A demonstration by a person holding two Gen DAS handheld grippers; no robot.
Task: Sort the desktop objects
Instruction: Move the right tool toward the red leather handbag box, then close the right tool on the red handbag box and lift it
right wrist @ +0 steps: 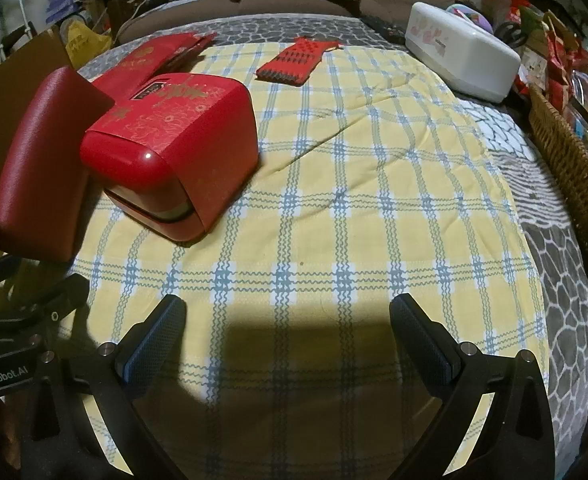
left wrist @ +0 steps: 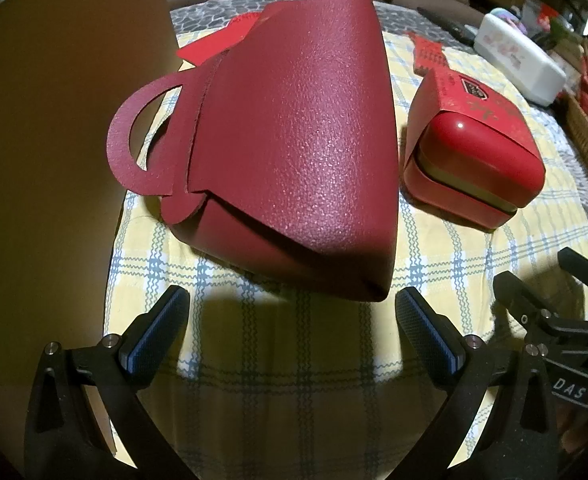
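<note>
Just ahead of the left gripper (left wrist: 291,312) — jaws wide apart, empty — lies the dark-red handbag-shaped box (left wrist: 294,152).

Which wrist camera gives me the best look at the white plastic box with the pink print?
The right wrist view: the white plastic box with pink print sits whole and unblocked at the far right of the checked cloth. The left wrist view shows it only small, stretched and cramped near the frame's upper right edge.

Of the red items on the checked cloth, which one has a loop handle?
The dark red textured bag-shaped box, directly ahead of the left gripper. The glossy red tin beside it has no handle.
</note>
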